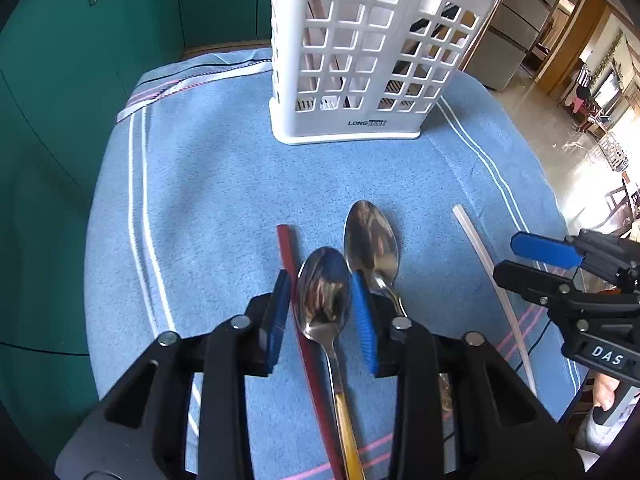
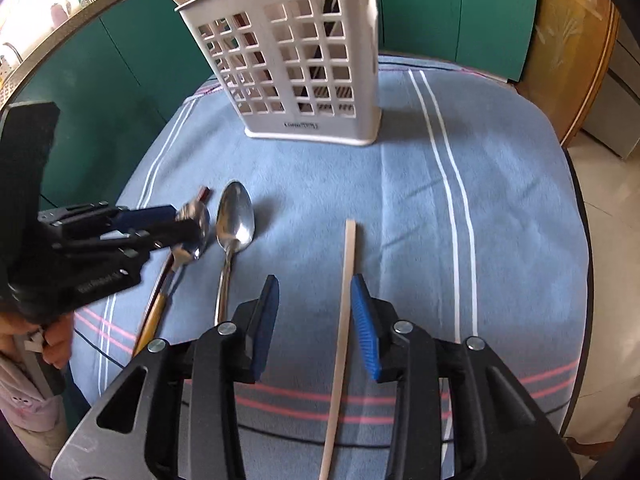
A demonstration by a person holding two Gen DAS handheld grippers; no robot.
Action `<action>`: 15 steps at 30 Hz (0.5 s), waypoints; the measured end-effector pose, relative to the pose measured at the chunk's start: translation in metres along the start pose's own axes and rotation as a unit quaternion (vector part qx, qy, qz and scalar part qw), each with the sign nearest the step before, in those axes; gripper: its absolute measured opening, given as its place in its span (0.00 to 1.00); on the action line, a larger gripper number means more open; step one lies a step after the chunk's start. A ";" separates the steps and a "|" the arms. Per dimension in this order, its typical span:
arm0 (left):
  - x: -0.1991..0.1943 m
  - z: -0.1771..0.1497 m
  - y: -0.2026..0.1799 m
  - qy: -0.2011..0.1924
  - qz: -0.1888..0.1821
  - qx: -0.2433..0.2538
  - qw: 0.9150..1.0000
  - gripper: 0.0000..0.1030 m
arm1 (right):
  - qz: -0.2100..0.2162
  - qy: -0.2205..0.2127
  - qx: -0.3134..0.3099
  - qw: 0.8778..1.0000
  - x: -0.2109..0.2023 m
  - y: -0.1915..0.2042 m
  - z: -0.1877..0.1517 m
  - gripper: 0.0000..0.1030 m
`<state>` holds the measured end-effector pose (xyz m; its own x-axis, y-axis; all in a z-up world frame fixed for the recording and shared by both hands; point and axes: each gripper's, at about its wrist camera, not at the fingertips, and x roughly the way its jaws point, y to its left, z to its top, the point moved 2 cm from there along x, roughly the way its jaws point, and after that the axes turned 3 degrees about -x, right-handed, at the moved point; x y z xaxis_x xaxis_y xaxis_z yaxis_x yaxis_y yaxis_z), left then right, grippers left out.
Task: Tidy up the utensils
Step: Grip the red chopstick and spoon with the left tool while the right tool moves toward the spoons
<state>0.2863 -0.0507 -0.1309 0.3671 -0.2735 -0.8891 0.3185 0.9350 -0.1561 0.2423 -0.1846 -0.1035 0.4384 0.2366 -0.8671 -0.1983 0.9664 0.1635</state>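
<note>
The white plastic holder (image 1: 360,60) is standing upright at the far side of the table, on a soft blue towel (image 1: 224,200) with thin white and pink stripes. Its walls are a grid of square holes, and some long things are already standing inside it, but I cannot tell what they are.

On the towel four loose things are lying near the person. Two are shiny metal spoons with oval bowls: one spoon with a yellow handle (image 1: 326,300) and one all-metal spoon (image 1: 372,240) just beside it on the right. Two are thin flat sticks: a dark red stick (image 1: 294,264) just left of the yellow-handled spoon, and a pale, half-clear stick (image 2: 344,300) well apart on the right side.

The left gripper (image 1: 324,312) is hanging over the yellow-handled spoon, with the spoon bowl and the red stick between its blue ribbed pads. The jaws are standing narrow, but the pads are not pressing on anything.

The right gripper (image 2: 316,320) is standing half open over the pale stick. The stick is lying between the jaws, close to the right pad; I cannot tell if it is touching it.
</note>
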 end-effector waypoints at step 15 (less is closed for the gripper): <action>-0.005 -0.005 0.025 -0.011 -0.014 -0.022 1.000 0.03 | 0.134 0.004 -0.020 0.991 0.047 0.006 0.053 0.36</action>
<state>0.2880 -0.0246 -0.1320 0.3781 -0.3048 -0.8742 0.2912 0.9355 -0.2002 0.3076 -0.1622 -0.1183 0.3594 0.4828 -0.7985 -0.3406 0.8646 0.3695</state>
